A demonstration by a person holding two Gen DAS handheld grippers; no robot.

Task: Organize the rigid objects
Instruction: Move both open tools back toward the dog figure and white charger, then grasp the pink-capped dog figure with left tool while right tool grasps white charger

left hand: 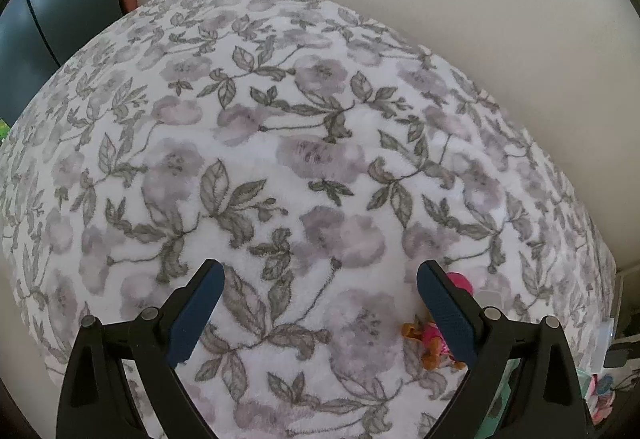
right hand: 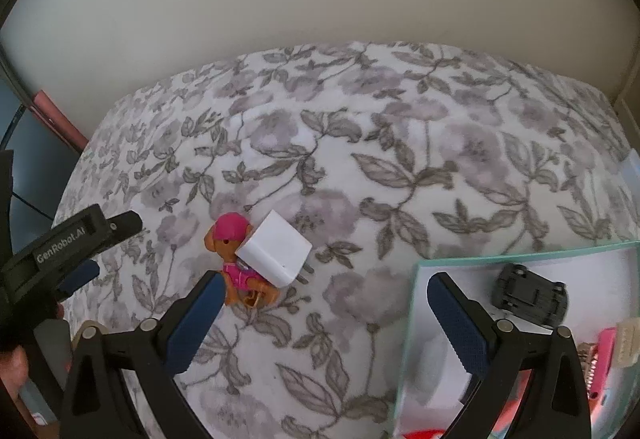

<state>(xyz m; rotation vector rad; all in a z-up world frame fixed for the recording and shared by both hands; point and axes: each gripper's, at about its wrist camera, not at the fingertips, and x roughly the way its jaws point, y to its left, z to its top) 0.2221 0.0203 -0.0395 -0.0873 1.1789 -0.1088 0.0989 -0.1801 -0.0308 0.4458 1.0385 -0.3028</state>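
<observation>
Sorting's partly done — the toy car (right hand: 530,295) sits in your box (right hand: 520,253); puppy figure (right hand: 240,263) and white charger (right hand: 276,249) wait on the bed (right hand: 400,159), both tongs (left hand: 320,313) (right hand: 326,319) gaping, empty.

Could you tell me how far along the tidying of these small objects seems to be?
Partly done, it seems. The box at the right already holds a black toy car and some pink items. Nothing is in hand: the left gripper and right gripper both have open, empty jaws. Still out on the floral blanket are a toy dog and a white charger leaning against it.
</observation>
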